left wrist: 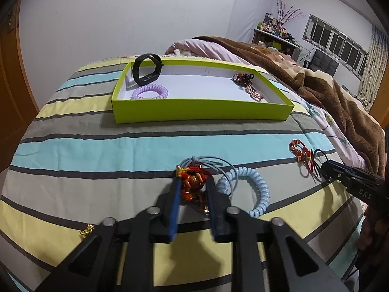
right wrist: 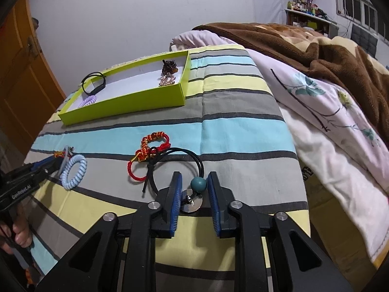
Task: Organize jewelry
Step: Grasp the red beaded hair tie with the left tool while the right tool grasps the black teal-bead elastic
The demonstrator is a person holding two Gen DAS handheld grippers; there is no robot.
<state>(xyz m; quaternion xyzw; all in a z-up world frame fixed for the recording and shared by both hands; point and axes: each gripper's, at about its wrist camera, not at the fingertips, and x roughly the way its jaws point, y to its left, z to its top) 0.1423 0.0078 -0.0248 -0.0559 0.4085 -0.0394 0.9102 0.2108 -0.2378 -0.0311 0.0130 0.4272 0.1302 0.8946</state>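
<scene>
On the striped bedcover [left wrist: 97,146] of yellow, grey and pale blue bands, the left gripper [left wrist: 193,185] reached toward twelve o'clock in its own view, its two blue-padded fingers [left wrist: 175,202] set either side of a red and gold knotted cord bracelet [left wrist: 192,182]. The pads looked pressed against that bundle, so the jaws were closed on it, though the blur left the contact less than certain. A grey-blue elastic hair tie [left wrist: 206,160] was looped at the bracelet's far end, and a pale blue spiral coil hair tie [left wrist: 245,189] lay just beside it at three o'clock.

In the right wrist view the right gripper [right wrist: 193,185] straddled a black elastic cord [right wrist: 192,160] carrying a teal round bead [right wrist: 198,183] and a shiny silver disc [right wrist: 190,203]. The bead touched the pad at three o'clock, while a gap showed beside the other pad, so the jaws stood slightly apart. A second red woven cord bracelet [right wrist: 148,150] lay at eleven o'clock of the bead, tangled with the black cord.

Farther off, at twelve o'clock in the left view, sat the shallow lime-green cardboard box [left wrist: 201,112] (white inside). It held a black wristband [left wrist: 147,70] standing on edge, a lilac spiral coil hair tie [left wrist: 150,92] and a dark beaded bracelet [left wrist: 243,79] with pinkish beads [left wrist: 254,92] trailing from it.
</scene>
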